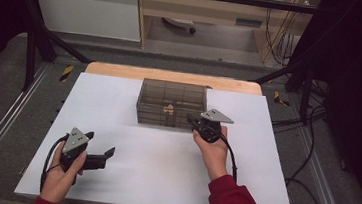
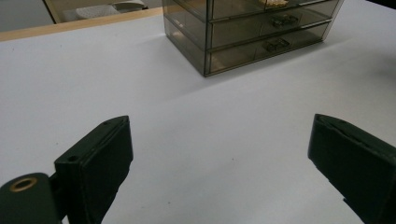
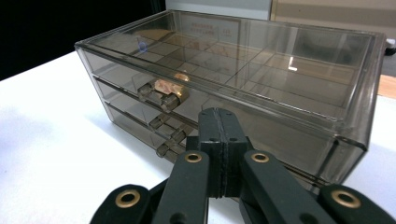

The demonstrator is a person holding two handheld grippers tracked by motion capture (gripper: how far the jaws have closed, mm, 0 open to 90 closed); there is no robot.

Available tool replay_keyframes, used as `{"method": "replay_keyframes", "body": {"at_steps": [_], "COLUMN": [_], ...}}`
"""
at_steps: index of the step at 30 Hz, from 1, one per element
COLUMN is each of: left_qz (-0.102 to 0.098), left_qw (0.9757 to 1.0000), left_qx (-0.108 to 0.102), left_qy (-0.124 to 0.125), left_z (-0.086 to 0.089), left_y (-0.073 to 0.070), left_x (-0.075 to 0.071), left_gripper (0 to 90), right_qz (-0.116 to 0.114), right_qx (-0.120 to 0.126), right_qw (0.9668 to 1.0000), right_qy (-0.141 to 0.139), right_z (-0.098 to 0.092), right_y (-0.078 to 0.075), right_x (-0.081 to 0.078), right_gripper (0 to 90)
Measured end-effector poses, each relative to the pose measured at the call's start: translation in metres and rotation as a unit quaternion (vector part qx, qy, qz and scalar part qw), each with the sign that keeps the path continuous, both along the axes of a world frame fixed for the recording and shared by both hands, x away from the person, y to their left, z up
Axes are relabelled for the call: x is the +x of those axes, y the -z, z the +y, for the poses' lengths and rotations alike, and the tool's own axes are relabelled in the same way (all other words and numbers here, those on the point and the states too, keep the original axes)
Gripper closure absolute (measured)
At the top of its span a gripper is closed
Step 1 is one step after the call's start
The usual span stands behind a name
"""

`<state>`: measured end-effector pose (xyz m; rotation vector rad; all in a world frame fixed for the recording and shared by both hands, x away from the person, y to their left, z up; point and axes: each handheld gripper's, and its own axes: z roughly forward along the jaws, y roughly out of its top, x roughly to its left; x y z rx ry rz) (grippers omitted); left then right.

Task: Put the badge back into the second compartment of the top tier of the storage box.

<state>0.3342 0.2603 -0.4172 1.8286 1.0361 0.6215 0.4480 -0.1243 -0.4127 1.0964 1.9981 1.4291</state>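
A smoky, see-through plastic box of three shallow drawers stood toward the far middle of the white table top, with a small gold-coloured object visible inside near the top drawer's handle. The right gripper was held just in front of the box's front right corner, its two black jaws pressed flat together with nothing between them. The left gripper hovered well apart from the box over the near left part of the table, its jaws spread wide and empty.

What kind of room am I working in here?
Probably a lab recording station: a white table inside a dark metal frame, loose cables on the floor, and one smoky plastic drawer box as the prop.
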Motion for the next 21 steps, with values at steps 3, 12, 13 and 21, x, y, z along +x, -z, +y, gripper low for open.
{"method": "replay_keyframes", "body": {"at_steps": [3,12,13,21], "left_qz": [-0.010,-0.011,-0.012,-0.012], "left_qw": [0.9999,0.9998,0.9998,0.9996], "left_qx": [-0.009,-0.012,-0.012,-0.020], "left_qy": [0.001,-0.006,-0.008,-0.017], "left_z": [0.001,-0.003,-0.003,0.002], "left_y": [-0.002,0.001,0.001,0.003], "left_x": [-0.001,0.001,0.001,0.002], "left_gripper": [6.9,6.5,6.5,6.5], "right_qz": [-0.008,-0.022,-0.025,-0.028], "right_qx": [-0.003,-0.008,-0.009,0.003], "right_qw": [1.0000,0.9995,0.9995,0.9992], "right_qy": [-0.003,-0.018,-0.019,-0.028], "right_z": [-0.002,-0.004,-0.004,-0.004], "right_y": [-0.002,0.001,0.001,-0.005], "right_x": [-0.004,-0.016,-0.017,-0.026], "right_gripper": [90.0,90.0,90.0,90.0]}}
